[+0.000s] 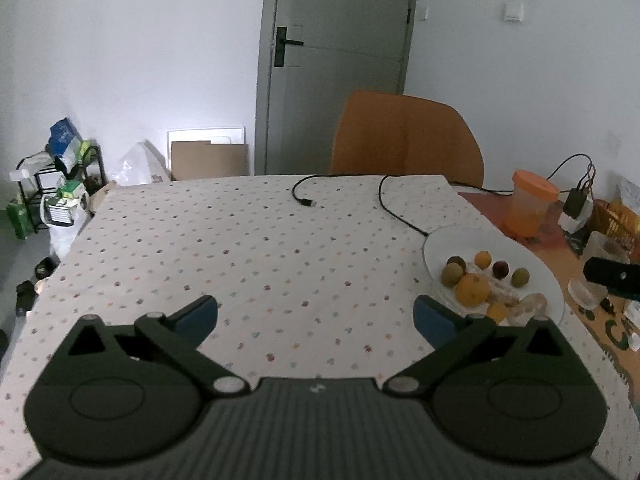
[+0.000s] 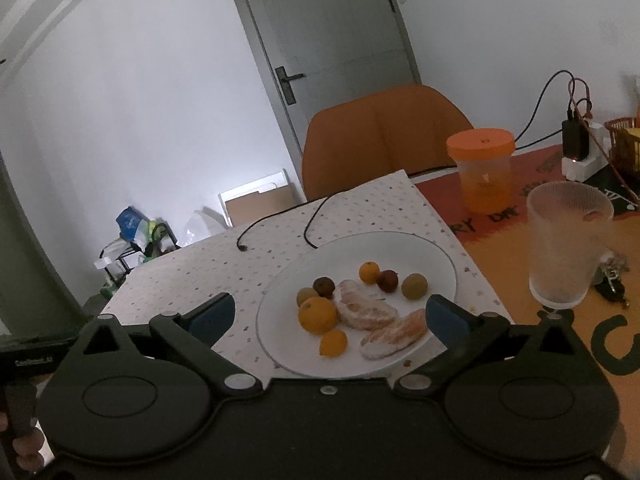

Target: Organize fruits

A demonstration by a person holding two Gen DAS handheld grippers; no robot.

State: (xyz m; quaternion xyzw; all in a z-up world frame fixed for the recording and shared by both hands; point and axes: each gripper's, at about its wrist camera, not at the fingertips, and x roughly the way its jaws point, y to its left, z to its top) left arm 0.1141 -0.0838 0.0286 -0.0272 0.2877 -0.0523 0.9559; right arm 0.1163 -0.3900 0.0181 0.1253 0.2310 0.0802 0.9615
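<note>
The right tongs (image 2: 330, 314) hang spread wide and empty over the near rim of the white plate (image 2: 420, 248), which holds all the fruit. From these tongs the large orange (image 2: 317, 314) lies at about 11 o'clock, the small orange (image 2: 333, 343) nearly at 12 and closest, and the two peeled segments (image 2: 366, 310) at 1 o'clock, their long axes running from 10 to 4 and slantwise to the gap between the tips. Small green and dark round fruits (image 2: 414, 286) sit toward the plate's far side.

The left tongs (image 1: 316, 316) are equally wide open and hold nothing; they hover above bare cloth, with the plate off at 2 o'clock, so the right hand is plainly nearer.

The tabletop (image 1: 240, 248) wears a pale dotted cloth crossed by a black cable (image 1: 304, 200). A frosted glass (image 2: 566, 248) and an orange-lidded jar (image 2: 482, 168) stand at 2 o'clock of the plate; an orange chair (image 2: 384, 136) and a grey door (image 1: 340, 40) lie beyond.
</note>
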